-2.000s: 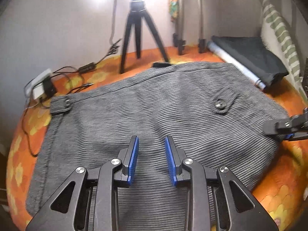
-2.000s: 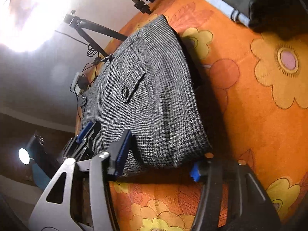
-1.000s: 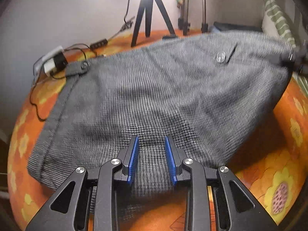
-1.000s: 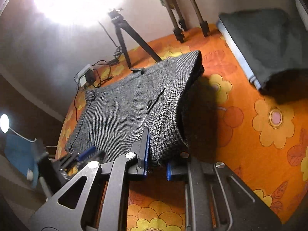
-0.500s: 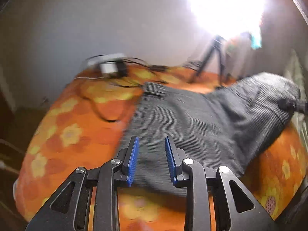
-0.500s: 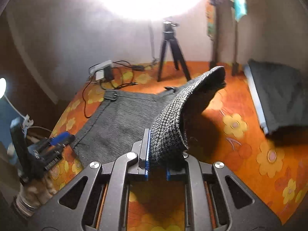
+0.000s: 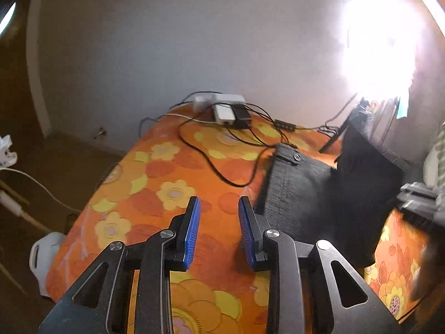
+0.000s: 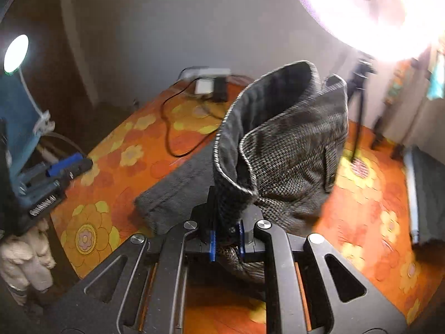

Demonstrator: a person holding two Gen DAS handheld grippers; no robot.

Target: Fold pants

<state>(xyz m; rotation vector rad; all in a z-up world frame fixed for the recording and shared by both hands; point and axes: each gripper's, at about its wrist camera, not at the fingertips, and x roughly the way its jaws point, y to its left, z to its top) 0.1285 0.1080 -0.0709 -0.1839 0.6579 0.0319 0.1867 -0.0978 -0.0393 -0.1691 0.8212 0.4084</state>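
The right claw point(image 8: 226, 239) is clamping its blue pads tight on a bunched edge of the grey pants point(image 8: 294, 150), and the cloth is rising from the grip in a tall fold whose dark inner side is facing the camera, while the rest of the garment is lying flat on the orange flowered bed cover point(image 8: 116, 164) behind and to the left of the fold. The left claw point(image 7: 218, 232) is hanging over bare cover with its blue pads apart and nothing between them, and the pants point(image 7: 300, 192) are lying just to its right, their buttoned waistband tab pointing toward the wall. In the right wrist view the left claw point(image 8: 66, 165) is showing at the left edge over the bed's side, beside a pale fuzzy sleeve point(image 8: 25, 258) low in the corner. Farther back, black cables point(image 7: 222, 150) are trailing across the cover to a white power strip point(image 7: 219, 101) with plugged adapters at the wall. A black tripod point(image 8: 358, 103) is standing beyond the pants, and a very bright lamp point(image 8: 370, 8) is glaring above it
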